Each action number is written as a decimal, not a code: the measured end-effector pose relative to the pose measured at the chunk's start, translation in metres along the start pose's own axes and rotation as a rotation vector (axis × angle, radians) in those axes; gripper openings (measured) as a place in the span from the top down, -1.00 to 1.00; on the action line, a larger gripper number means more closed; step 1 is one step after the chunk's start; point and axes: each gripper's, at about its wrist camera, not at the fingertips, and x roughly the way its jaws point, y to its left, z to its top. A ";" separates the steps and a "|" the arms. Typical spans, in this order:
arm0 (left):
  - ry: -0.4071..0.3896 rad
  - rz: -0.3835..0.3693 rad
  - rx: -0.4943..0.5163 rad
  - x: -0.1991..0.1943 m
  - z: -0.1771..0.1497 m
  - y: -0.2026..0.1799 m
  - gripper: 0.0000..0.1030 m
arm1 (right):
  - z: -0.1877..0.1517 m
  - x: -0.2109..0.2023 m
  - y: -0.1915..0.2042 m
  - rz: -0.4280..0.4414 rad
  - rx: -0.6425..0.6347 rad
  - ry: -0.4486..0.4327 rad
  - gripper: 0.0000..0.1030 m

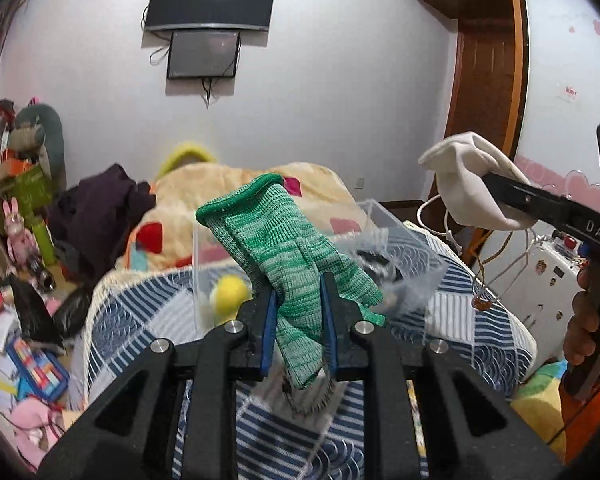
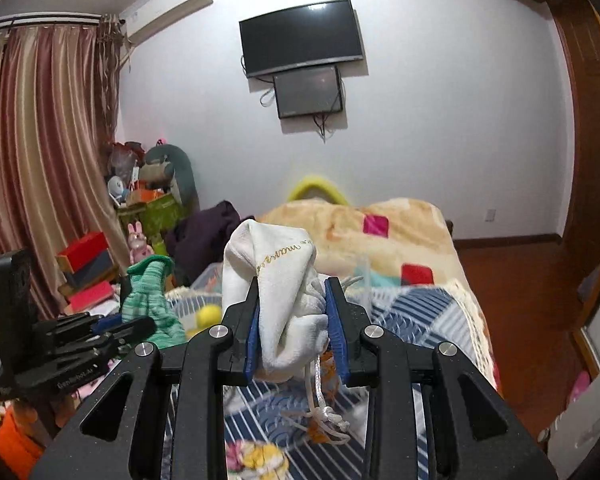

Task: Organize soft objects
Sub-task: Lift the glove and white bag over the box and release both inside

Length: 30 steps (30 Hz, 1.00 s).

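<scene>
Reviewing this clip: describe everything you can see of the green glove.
The green glove is a knitted fabric work glove in mottled green and pale green, with a darker rolled cuff at its top end. The left gripper is shut on it, blue pads pressing both sides of its middle. It is held up in the air, cuff tilted up and leftward, lower end hanging limp below the pads. Behind it stands a clear box on the bed; the glove appears not to touch it.

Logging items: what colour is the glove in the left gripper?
Mottled green glove with a darker green cuff, clearest in the left wrist view.
</scene>
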 end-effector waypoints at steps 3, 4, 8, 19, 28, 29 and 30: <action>-0.001 0.018 0.011 0.014 0.009 0.000 0.61 | 0.006 0.013 0.008 0.016 -0.005 -0.001 0.48; 0.002 0.028 0.015 0.019 0.012 0.000 0.61 | 0.007 0.018 0.010 0.018 -0.008 0.002 0.48; 0.018 0.041 0.027 0.039 0.019 0.001 0.61 | 0.006 0.036 0.015 0.025 -0.007 0.025 0.48; 0.129 0.027 0.005 0.099 0.013 0.014 0.61 | 0.001 0.090 0.017 0.023 -0.008 0.153 0.48; 0.219 -0.020 -0.031 0.131 0.005 0.018 0.61 | -0.010 0.126 0.018 -0.034 -0.046 0.271 0.48; 0.223 -0.022 -0.038 0.132 0.005 0.018 0.61 | -0.011 0.129 0.018 -0.040 -0.050 0.282 0.48; 0.227 -0.025 -0.040 0.132 0.004 0.019 0.58 | -0.014 0.131 0.018 -0.045 -0.053 0.296 0.45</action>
